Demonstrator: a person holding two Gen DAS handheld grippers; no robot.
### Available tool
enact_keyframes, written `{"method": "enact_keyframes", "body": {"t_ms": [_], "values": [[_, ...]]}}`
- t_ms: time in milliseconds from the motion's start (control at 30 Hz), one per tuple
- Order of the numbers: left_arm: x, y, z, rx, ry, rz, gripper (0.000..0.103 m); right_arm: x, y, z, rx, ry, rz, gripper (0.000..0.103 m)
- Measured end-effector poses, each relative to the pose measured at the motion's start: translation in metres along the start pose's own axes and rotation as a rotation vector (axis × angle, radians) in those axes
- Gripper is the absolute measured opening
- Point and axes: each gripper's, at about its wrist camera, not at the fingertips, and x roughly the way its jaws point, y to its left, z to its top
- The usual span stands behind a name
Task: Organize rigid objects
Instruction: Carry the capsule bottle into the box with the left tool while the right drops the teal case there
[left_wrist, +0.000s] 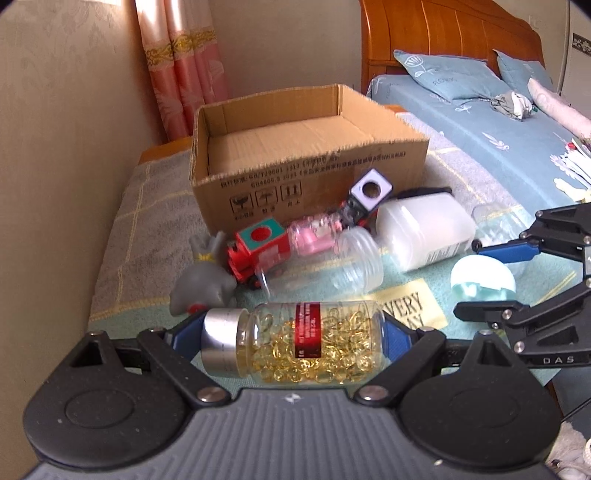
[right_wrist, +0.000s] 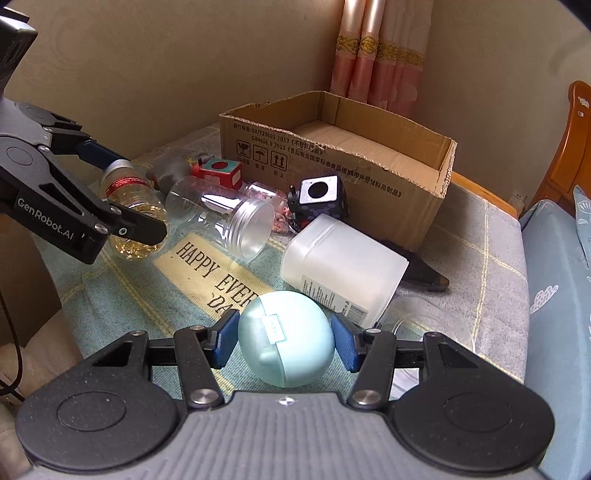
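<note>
The left gripper (left_wrist: 295, 338) clamps the capsule bottle (left_wrist: 295, 341) end to end, sideways. The right gripper (right_wrist: 286, 341) squeezes the pale egg-shaped case (right_wrist: 286, 338), likely both bound for the empty cardboard box (left_wrist: 314, 173).

Golden capsules fill the silver-capped bottle (left_wrist: 303, 341); the egg-shaped case (right_wrist: 286, 338) is pale turquoise.

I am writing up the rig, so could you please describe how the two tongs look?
Both the left tongs and right tongs are matte black linkage arms with silver rivets, blue pads and a ribbed grey body. White lettering reads GenRobot.AI on one arm and DAS on another.
</note>
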Motion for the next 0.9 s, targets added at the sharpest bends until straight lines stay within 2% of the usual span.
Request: {"method": "enact_keyframes", "body": {"t_ms": [233, 433, 567, 667, 900], "values": [[-0.008, 0.007, 0.047, 0.018, -0.074, -0.005, 0.093, -0.017, -0.013, 0.029, -0.023, -0.057, 0.013, 0.059], [0.009, 0.021, 0.104, 0.023, -0.121, 0.016, 0.093, -0.018, -0.045, 0.072, 0.009, -0.125, -0.011, 0.059], [0.038, 0.035, 0.145, 0.014, -0.108, 0.034, 0.093, -0.004, -0.069, 0.106, 0.030, -0.148, -0.036, 0.059], [0.064, 0.041, 0.171, 0.013, -0.093, 0.055, 0.093, 0.019, -0.086, 0.125, 0.060, -0.124, -0.050, 0.059], [0.124, 0.053, 0.204, 0.002, -0.011, 0.068, 0.093, 0.068, -0.105, 0.143, 0.107, -0.059, -0.065, 0.059]]}}
